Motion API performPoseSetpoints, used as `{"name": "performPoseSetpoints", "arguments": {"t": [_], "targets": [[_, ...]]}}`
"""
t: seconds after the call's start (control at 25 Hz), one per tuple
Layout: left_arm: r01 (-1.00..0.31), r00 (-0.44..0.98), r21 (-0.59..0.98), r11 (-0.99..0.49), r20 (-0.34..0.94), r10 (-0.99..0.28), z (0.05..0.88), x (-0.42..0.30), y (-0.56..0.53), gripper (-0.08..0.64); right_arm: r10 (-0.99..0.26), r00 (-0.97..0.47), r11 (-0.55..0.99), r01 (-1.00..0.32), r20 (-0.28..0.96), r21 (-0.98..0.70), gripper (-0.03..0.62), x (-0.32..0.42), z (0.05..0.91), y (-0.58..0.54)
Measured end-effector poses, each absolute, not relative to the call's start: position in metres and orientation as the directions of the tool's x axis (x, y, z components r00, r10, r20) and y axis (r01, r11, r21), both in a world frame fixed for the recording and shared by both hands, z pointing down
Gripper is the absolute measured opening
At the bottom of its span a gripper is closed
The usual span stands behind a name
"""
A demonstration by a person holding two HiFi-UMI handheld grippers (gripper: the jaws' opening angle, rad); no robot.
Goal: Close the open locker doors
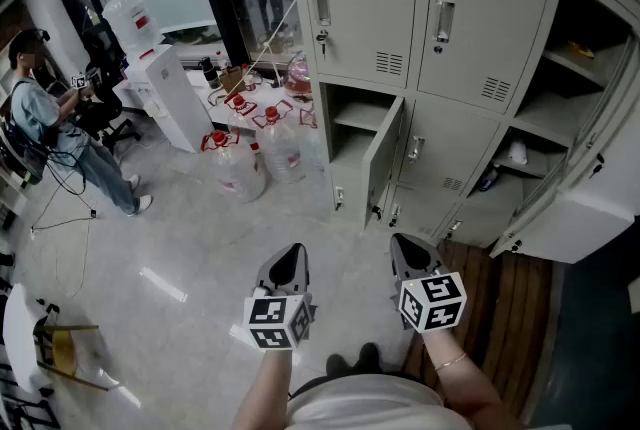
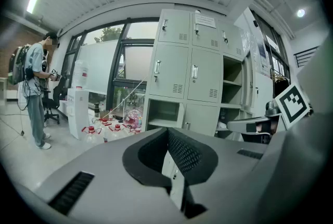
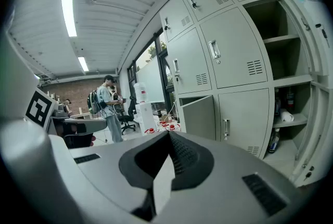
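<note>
A grey bank of lockers (image 1: 420,8) fills the upper right of the head view. One small lower door (image 1: 383,158) stands ajar, swung out toward me over its open compartment (image 1: 345,133). Farther right a tall door (image 1: 590,208) hangs wide open beside shelves (image 1: 560,108) with items on them. My left gripper (image 1: 296,253) and right gripper (image 1: 402,243) hover side by side over the floor, well short of the lockers, both shut and empty. The right gripper view shows the ajar door (image 3: 200,116) ahead of the jaws; the left gripper view shows the open compartment (image 2: 164,112).
Several water bottles (image 1: 255,153) with red caps stand on the floor left of the lockers, beside a white water dispenser (image 1: 165,93). A person (image 1: 60,128) stands at the far left. A chair (image 1: 50,348) is at the lower left. Wooden flooring (image 1: 500,308) lies below the tall door.
</note>
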State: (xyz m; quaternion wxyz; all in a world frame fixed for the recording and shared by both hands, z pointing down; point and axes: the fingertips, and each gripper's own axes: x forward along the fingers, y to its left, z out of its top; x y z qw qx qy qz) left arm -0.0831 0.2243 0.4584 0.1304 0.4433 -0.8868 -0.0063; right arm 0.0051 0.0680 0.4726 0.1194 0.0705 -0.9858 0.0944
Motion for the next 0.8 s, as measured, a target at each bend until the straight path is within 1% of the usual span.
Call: {"name": "performPoseSetpoints", "arguments": {"t": [0.28,0.52,0.6,0.8], "targets": [[-0.783,-0.579,0.114,0.611,0.226,-0.784,0.46,-0.077,0.217,0.02,-0.065,-0.976,0.98,-0.101,0.207,-0.169,0.003,0.007,0.465,0.071],[-0.776,-0.586,0.116,0.62,0.23,-0.777,0.457,-0.067,0.212,0.02,-0.053,-0.984,0.983,-0.081,0.168,-0.163,0.008,0.009,0.455,0.066],[-0.772,-0.593,0.112,0.626,0.227,-0.772,0.457,-0.064,0.211,0.02,-0.043,-0.986,0.983,-0.071,0.16,-0.172,0.036,0.009,0.452,0.065],[-0.759,-0.61,0.106,0.643,0.23,-0.758,0.457,-0.059,0.212,0.02,-0.016,-0.99,0.981,-0.043,0.138,-0.19,0.078,0.007,0.447,0.061]]}}
